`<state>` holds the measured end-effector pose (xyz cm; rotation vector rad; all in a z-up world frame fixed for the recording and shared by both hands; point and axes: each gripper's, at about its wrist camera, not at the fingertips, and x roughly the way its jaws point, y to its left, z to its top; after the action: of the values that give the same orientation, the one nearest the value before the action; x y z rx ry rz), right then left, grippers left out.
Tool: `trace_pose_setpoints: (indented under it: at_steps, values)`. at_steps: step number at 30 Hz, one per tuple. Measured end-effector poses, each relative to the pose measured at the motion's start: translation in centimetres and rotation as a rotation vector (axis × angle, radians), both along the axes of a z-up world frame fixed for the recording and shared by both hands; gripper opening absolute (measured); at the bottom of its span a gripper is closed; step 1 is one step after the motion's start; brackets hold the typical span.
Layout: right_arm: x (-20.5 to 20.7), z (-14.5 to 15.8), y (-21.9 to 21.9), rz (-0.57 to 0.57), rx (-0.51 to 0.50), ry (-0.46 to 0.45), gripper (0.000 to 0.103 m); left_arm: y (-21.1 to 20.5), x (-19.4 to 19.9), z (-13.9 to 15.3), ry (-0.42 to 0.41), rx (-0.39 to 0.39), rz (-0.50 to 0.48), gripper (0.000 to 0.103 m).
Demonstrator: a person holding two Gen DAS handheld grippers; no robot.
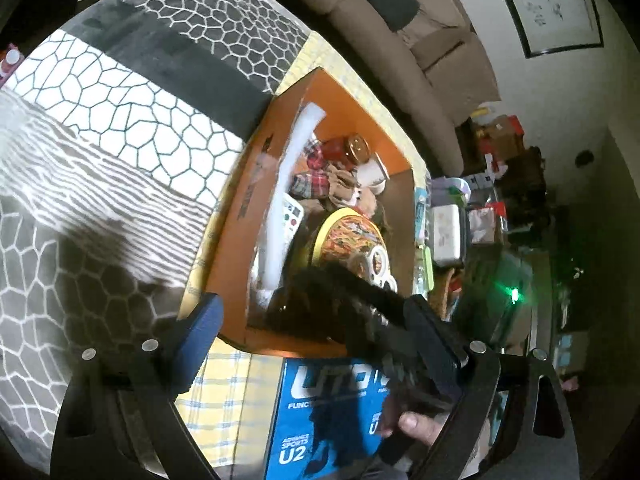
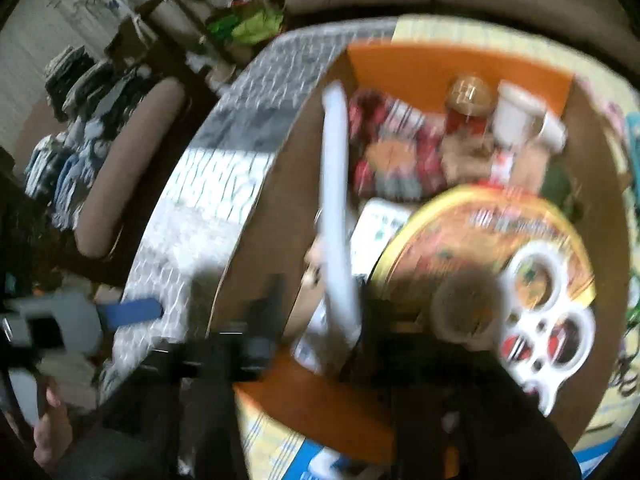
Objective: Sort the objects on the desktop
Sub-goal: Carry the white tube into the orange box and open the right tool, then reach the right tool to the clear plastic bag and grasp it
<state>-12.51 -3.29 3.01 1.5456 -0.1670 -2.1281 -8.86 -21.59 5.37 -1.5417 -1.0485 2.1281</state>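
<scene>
Your left tongs (image 1: 312, 320) gape wide, a black thing draped over one finger above the orange box (image 1: 360, 92); right tongs' state I can't tell. It'll probably snag coming off.

Orange box (image 1: 362, 110) full of jumbled items; round yellow tin (image 1: 348, 236) uppermost
</scene>
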Motion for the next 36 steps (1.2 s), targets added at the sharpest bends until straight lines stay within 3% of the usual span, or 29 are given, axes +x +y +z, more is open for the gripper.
trace_pose_setpoints:
  at_steps: [2, 8, 14, 19, 22, 27, 30, 32, 36]
  values:
    - [1.0, 1.0, 0.2, 0.035, 0.022, 0.037, 0.062, 0.3, -0.1, 0.5, 0.013, -0.006, -0.003, 0.093]
    - [2.8, 5.8, 2.8, -0.006, 0.035, 0.161, 0.062, 2.5, -0.7, 2.2, 0.058, -0.045, -0.015, 0.093]
    - [4.0, 7.4, 5.5, -0.037, 0.041, 0.173, 0.062, 5.1, -0.9, 2.2, 0.058, -0.074, -0.047, 0.093]
    - [5.3, 7.4, 8.4, -0.078, 0.012, 0.171, 0.062, 6.4, -0.5, 1.8, 0.054, -0.142, -0.058, 0.093]
    - [6.3, 7.5, 10.2, -0.092, -0.013, 0.180, 0.062, 7.5, 0.0, 2.1, 0.068, -0.254, -0.070, 0.093]
    - [8.2, 9.3, 16.6, -0.160, 0.018, 0.247, 0.062, 12.1, 1.2, 4.2, 0.170, -0.404, -0.182, 0.093]
    - [8.6, 9.8, 22.6, -0.253, 0.003, 0.252, 0.062, 15.3, 1.5, 5.2, 0.230, -0.417, -0.256, 0.091]
    - [8.9, 9.6, 26.2, -0.315, -0.001, 0.247, 0.059, 18.3, 1.4, 5.5, 0.253, -0.439, -0.315, 0.085]
    - [9.4, 8.4, 31.1, -0.389, 0.030, 0.243, 0.049, 23.5, 1.1, 5.0, 0.263, -0.459, -0.395, 0.077]
